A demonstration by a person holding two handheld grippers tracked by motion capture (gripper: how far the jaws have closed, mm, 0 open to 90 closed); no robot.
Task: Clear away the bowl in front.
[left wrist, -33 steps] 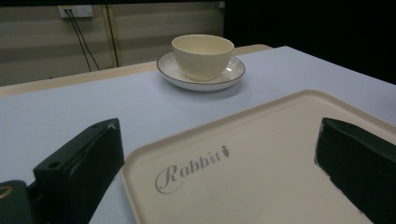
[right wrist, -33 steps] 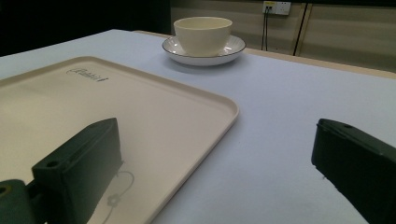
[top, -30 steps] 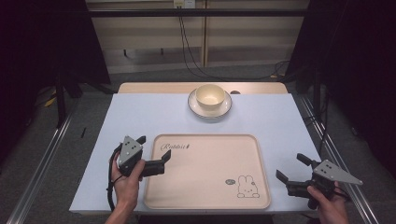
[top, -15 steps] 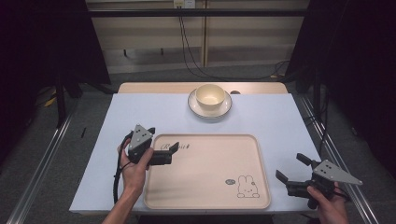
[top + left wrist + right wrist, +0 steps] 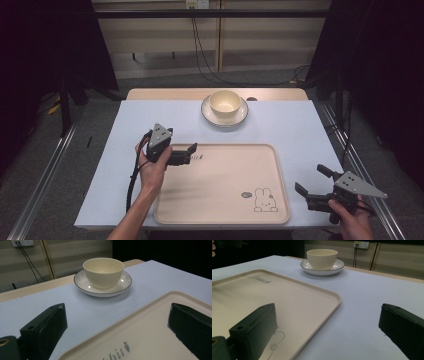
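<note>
A cream bowl stands on a white saucer at the back middle of the table; the bowl and saucer lie ahead in the left gripper view, and the bowl is far off in the right gripper view. A beige tray with a rabbit drawing lies at the front middle. My left gripper hovers open over the tray's back left corner, nothing between its jaws. My right gripper is open at the front right, just off the tray's right edge.
The table top is a pale blue-white sheet with a wooden strip along its back edge. Metal rails run along both sides of the table. Cables hang on the wall behind.
My left gripper has moved forward and to the right, from the tray's left edge to over its back left corner. The right gripper has stayed where it was.
</note>
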